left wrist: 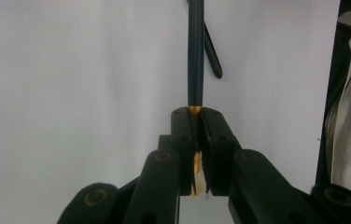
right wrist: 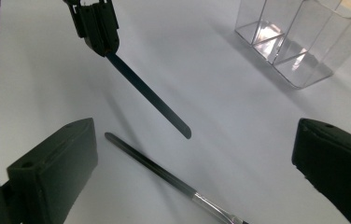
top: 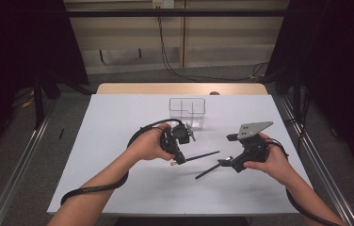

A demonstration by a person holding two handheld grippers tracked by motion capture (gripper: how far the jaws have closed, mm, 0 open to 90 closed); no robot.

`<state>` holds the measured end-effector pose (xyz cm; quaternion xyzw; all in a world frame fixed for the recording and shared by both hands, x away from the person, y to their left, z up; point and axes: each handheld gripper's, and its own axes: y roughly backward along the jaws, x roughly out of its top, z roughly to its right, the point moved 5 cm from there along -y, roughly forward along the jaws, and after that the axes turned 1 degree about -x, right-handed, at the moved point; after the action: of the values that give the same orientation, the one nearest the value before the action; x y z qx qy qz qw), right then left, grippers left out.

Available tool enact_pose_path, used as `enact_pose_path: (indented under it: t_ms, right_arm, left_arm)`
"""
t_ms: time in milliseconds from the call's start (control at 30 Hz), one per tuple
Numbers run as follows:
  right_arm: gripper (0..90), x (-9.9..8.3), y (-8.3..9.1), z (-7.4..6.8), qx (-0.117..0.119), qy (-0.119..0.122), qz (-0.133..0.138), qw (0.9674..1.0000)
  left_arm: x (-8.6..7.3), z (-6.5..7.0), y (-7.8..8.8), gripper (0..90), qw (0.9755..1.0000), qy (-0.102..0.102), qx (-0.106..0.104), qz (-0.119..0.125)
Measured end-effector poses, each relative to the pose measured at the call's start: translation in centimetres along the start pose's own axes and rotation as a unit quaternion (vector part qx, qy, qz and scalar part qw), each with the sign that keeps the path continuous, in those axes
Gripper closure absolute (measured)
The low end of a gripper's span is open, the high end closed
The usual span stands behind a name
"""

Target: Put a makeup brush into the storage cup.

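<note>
A dark stick (top: 202,155) is clamped in the left gripper (top: 179,160) while a second one (top: 209,170) lies on the white table (top: 118,122).

What the sticks are cannot be made out. In the left gripper view the held stick (left wrist: 195,51) runs off the top edge, and its yellowish end is largely hidden between the closed jaws. In the right gripper view the lying stick (right wrist: 164,172) is cut off at the bottom edge, its lower part pale or clear. In the high view the left hand (top: 149,143) is seen at centre, turned so the stick points right, raised off the table. The right hand (top: 271,162) is at centre right, and the right gripper (top: 222,163) points left at the lying stick with jaws wide apart and nothing between them. A clear two-part box (top: 188,112) stands above centre.
</note>
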<state>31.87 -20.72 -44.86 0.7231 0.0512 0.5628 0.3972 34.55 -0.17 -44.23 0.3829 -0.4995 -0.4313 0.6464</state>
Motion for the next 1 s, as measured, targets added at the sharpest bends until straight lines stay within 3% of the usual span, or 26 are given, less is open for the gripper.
enact_pose_path:
  t_ms: [300,533,600,1000]
  right_arm:
    - [6.0,1.2,-0.6,-0.1,0.011,0.037,-0.057,0.9976]
    - [14.7,1.9,-1.2,-0.1,0.026,0.059,-0.099,0.9931]
    - [18.3,2.0,-1.3,0.0,0.031,0.068,-0.110,0.9911]
    - [35.9,3.0,-1.7,-0.4,0.054,0.096,-0.141,0.9839]
  left_arm:
    - [0.4,0.2,0.0,84.4,1.0000,-0.007,0.000,-0.003]
    - [0.6,0.2,-0.2,84.4,0.9999,-0.010,0.001,-0.002]
    - [0.6,0.2,-0.1,84.4,0.9998,-0.015,-0.003,-0.012]
    - [0.9,0.1,-0.1,84.4,0.9998,-0.016,-0.001,-0.008]
